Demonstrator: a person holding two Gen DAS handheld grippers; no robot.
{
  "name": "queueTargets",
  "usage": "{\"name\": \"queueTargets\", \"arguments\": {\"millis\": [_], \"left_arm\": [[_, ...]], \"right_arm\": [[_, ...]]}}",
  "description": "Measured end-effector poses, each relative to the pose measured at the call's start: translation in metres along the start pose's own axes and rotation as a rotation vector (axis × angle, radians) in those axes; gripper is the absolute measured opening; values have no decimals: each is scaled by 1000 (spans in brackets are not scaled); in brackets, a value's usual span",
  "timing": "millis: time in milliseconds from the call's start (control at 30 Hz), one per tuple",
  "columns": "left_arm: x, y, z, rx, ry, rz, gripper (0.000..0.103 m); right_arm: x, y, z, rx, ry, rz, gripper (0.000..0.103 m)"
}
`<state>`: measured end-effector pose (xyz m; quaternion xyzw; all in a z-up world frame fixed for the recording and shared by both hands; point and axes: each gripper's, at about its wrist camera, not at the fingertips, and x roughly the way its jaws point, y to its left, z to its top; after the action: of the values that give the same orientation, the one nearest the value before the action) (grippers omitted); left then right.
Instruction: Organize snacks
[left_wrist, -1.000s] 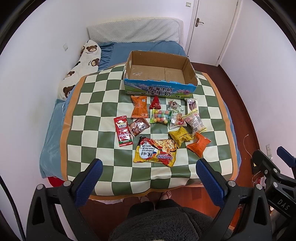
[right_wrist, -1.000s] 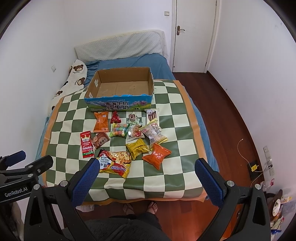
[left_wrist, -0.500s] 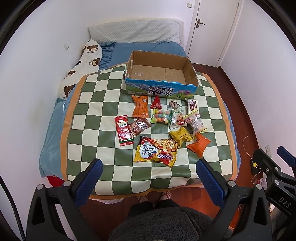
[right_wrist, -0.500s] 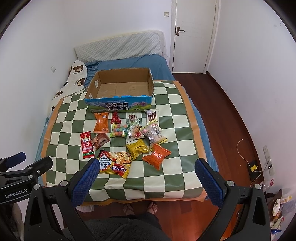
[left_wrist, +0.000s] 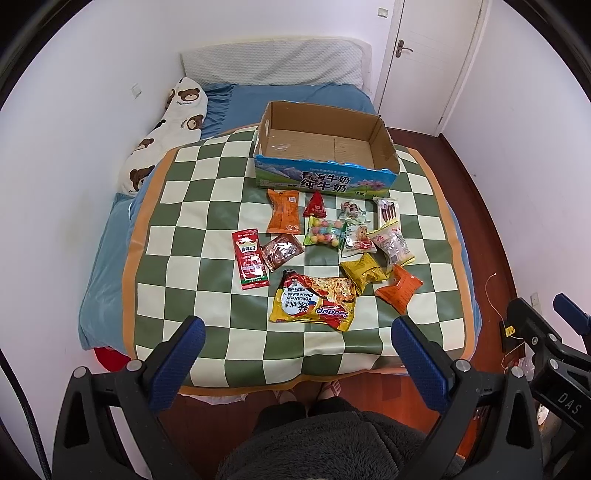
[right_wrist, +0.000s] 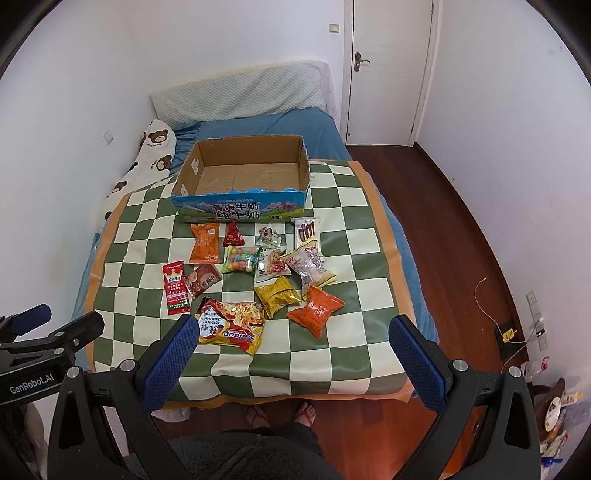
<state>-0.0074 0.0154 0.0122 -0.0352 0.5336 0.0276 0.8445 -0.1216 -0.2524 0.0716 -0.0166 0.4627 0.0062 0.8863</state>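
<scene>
Several snack packets lie on a green checkered mat (left_wrist: 192, 206) on the bed: a large noodle bag (left_wrist: 314, 303) (right_wrist: 231, 325), an orange bag (left_wrist: 399, 289) (right_wrist: 316, 309), a yellow packet (left_wrist: 364, 273), a red sachet (left_wrist: 250, 263), a candy bag (left_wrist: 325, 232). An empty open cardboard box (left_wrist: 325, 147) (right_wrist: 242, 177) stands behind them. My left gripper (left_wrist: 298, 334) and right gripper (right_wrist: 293, 334) are both open and empty, held high above the bed's near edge.
A bear-print pillow (left_wrist: 166, 125) lies along the left wall. A white door (right_wrist: 391, 66) is at the back right. Wooden floor (right_wrist: 461, 236) runs right of the bed, with a cable and wall socket (right_wrist: 509, 334). The person's feet (right_wrist: 284, 413) stand at the bed's foot.
Both views have shifted very slightly; the bed and snacks sit a touch nearer. Nothing was taken hold of or moved.
</scene>
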Motion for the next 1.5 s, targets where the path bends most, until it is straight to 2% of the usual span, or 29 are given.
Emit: {"name": "queueTargets", "arguments": {"millis": [933,1133,1300,1500], "left_arm": [[1,4,-1,-5,-10,15,103],[57,19,7,-92,78,63,103],[113,31,10,-146,167,101,103],[184,36,8,-211,310,83,103]], "right_arm": [[0,2,-1,7,-5,-4,103],[30,-5,0,61,25,-18,103],[88,-25,0,95,94,-42,103],[164,-42,-8,98,196,-50,103]]}}
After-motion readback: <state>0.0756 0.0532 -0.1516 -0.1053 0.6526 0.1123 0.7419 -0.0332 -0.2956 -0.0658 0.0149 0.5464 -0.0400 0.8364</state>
